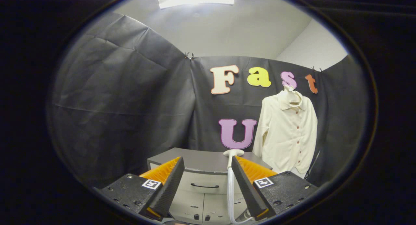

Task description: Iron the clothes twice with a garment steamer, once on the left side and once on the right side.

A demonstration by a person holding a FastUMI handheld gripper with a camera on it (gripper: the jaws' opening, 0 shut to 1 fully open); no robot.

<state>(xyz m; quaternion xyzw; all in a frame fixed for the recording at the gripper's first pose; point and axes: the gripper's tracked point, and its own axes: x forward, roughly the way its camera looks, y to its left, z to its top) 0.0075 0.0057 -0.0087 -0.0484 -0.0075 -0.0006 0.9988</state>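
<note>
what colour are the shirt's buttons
Reddish-brown, on the cream shirt, seen in the gripper view beyond the open tongs.

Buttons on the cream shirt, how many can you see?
4 small reddish buttons run down the front of the cream long-sleeved shirt hanging beyond the open hand-held gripper, from chest to hem; more may be hidden under the collar.

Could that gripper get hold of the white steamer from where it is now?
Probably yes: the gripper is open and the steamer stands on the cabinet just ahead, beside one finger, with nothing between.

jaws apart, steamer [231,160] ahead, shirt [287,134] beyond
</note>
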